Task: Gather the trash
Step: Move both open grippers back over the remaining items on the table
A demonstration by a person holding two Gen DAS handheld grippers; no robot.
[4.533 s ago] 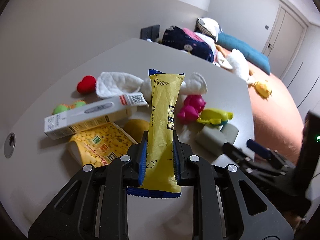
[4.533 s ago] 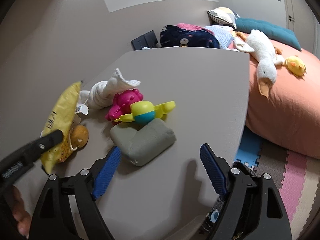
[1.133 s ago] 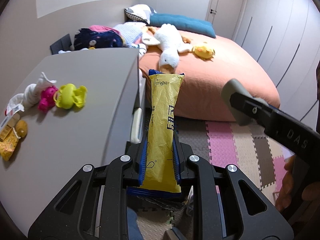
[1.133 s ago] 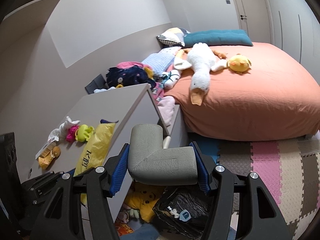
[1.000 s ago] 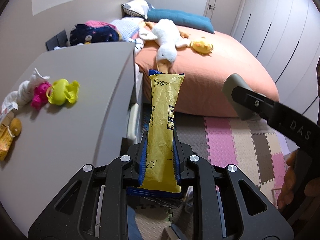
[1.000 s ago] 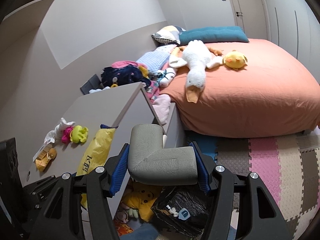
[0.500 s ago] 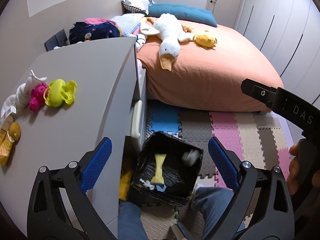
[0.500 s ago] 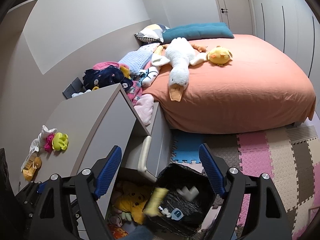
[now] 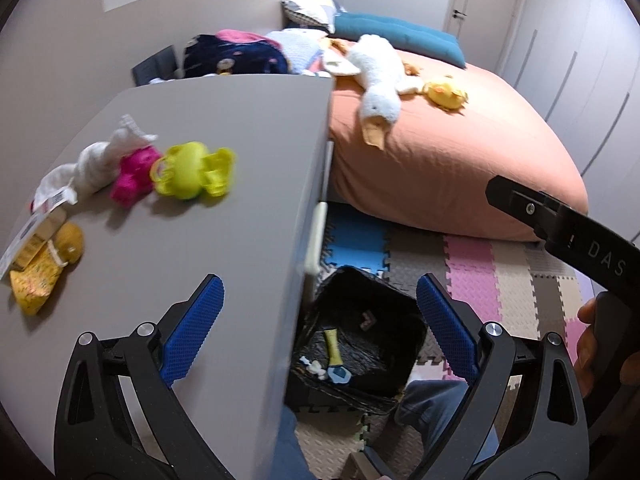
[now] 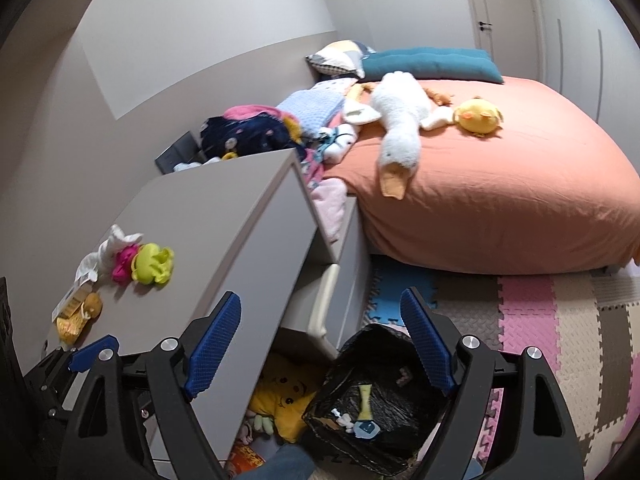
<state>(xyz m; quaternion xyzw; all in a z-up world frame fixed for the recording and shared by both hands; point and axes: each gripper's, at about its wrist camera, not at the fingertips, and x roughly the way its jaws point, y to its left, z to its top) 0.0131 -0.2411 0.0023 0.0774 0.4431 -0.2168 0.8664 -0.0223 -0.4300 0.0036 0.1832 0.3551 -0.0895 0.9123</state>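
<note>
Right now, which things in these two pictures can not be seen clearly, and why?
- Trash bin contents: small and dark in both views; the right gripper finger covers its rim in the right wrist view.
- Yellow-green toy: motion-blurred, left wrist view.
- Yellow snack bag: print unreadable, blurred.

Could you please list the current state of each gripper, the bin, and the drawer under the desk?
left gripper: open, empty.
right gripper: open, empty.
trash bin: open, black-lined, on the floor.
yellow wrapper: lying inside the bin.
drawer: pulled open.
</note>
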